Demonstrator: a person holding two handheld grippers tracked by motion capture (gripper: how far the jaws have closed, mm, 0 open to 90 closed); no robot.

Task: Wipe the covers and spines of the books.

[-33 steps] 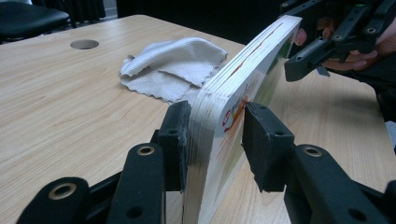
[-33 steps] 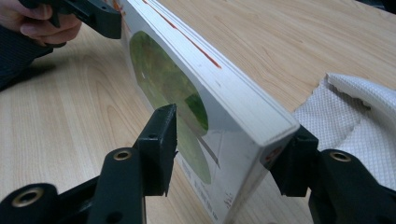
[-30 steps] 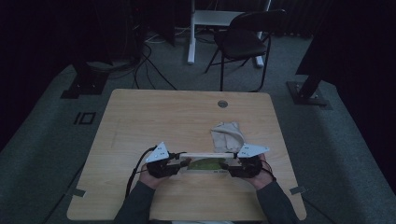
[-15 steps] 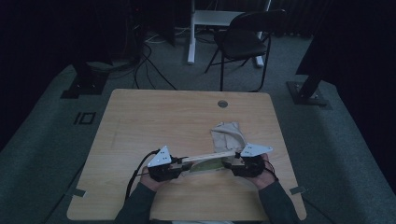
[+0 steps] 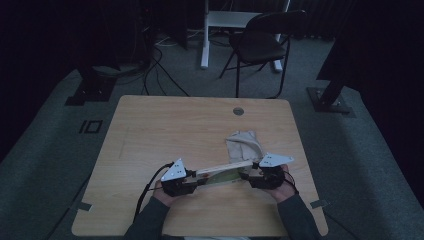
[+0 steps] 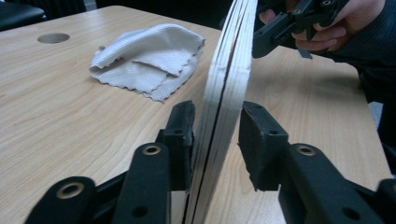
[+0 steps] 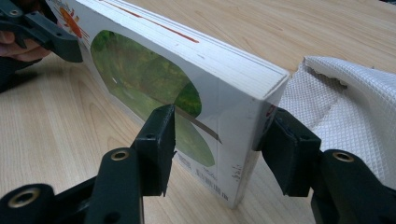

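1. Left gripper (image 5: 192, 182) straddles one end of the board book (image 5: 222, 172). Its jaws have just been closing with the page edges between them; in the left gripper view the left pad (image 6: 183, 135) lies against the book, while a narrow gap shows at the right pad.
2. Right gripper (image 5: 250, 176) pinches the opposite end, one pad (image 7: 159, 140) on the green cover and the other behind the spine corner.
3. Board book location: held tilted above the near part of the desk (image 5: 150, 130), spanning both grippers. Whether its lower edge touches the desk cannot be told.
4. Folded white cloth (image 5: 243, 145) lies on the desk just behind the book, partly hidden by it.
5. Cover print is too small to read; the scene is dim.
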